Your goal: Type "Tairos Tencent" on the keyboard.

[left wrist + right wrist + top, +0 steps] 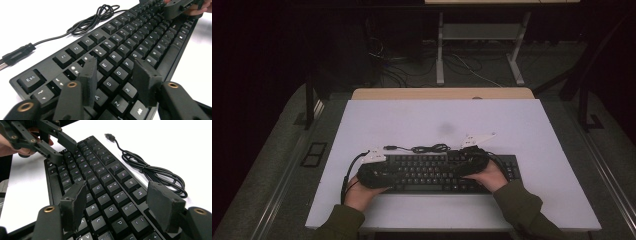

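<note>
High view, keyboard: the black keyboard (432,173) lies flat on the white table (412,120), near the person's edge.
High view, grippers: the left gripper (374,172) rests over the keyboard's left end and the right gripper (472,162) over its right part, each in a hand.
High view, cable: the keyboard's cable (427,148) lies coiled on the table just behind the keyboard, plug to the left.
High view, surroundings: desk legs and loose wires stand on the floor beyond the table.
Left gripper view, jaws: apart over the letter keys near the Esc end, nothing clamped between them; the keys show in the gap.
Left gripper view, around: the coiled cable and its plug (15,56) lie on the table beside the keyboard; the right gripper sits over the far end.
Right gripper view, jaws: wide apart above the keys, gripping nothing.
Right gripper view, around: the left gripper's jaws, spread, hover at the far end; the cable lies beside the keyboard.
</note>
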